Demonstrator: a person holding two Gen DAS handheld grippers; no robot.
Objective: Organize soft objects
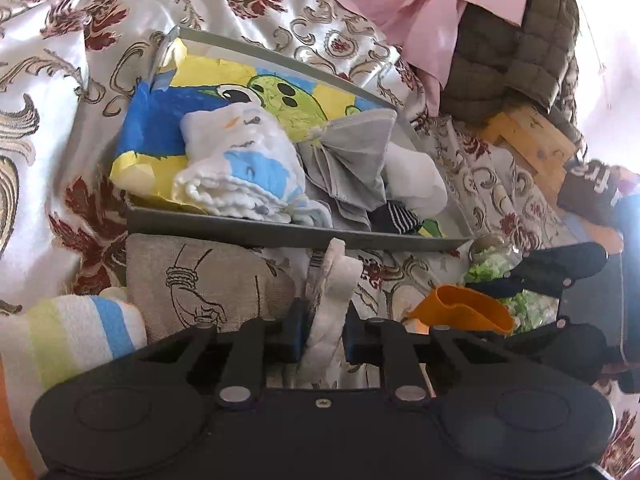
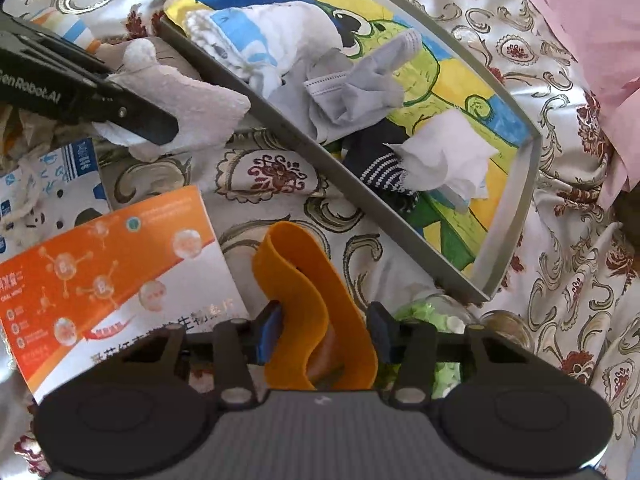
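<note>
A grey tray [image 1: 280, 236] [image 2: 312, 148] with a cartoon-frog liner holds a white-and-blue cloth [image 1: 240, 168] [image 2: 256, 48], a grey cloth [image 1: 348, 160] [image 2: 360, 84], a white tissue [image 1: 416, 180] [image 2: 444, 160] and a striped dark sock [image 1: 396, 218] [image 2: 380, 168]. My left gripper [image 1: 322, 332] [image 2: 132, 120] is shut on a cream terry cloth [image 1: 332, 292] [image 2: 184, 100], just in front of the tray's near wall. My right gripper [image 2: 322, 334] [image 1: 532, 308] straddles an orange elastic band [image 2: 316, 312] [image 1: 468, 308]; its jaws stand wide around the band's loop.
A beige embroidered pouch [image 1: 200, 280] and a striped towel [image 1: 68, 340] lie left of my left gripper. An orange-and-white box [image 2: 108, 268] and a blue-and-white packet [image 2: 48, 184] lie left of the band. A jar of green pieces [image 2: 432, 320] [image 1: 492, 264] sits beside it. Pink cloth [image 2: 580, 20] and a quilted olive cushion [image 1: 512, 40] lie beyond.
</note>
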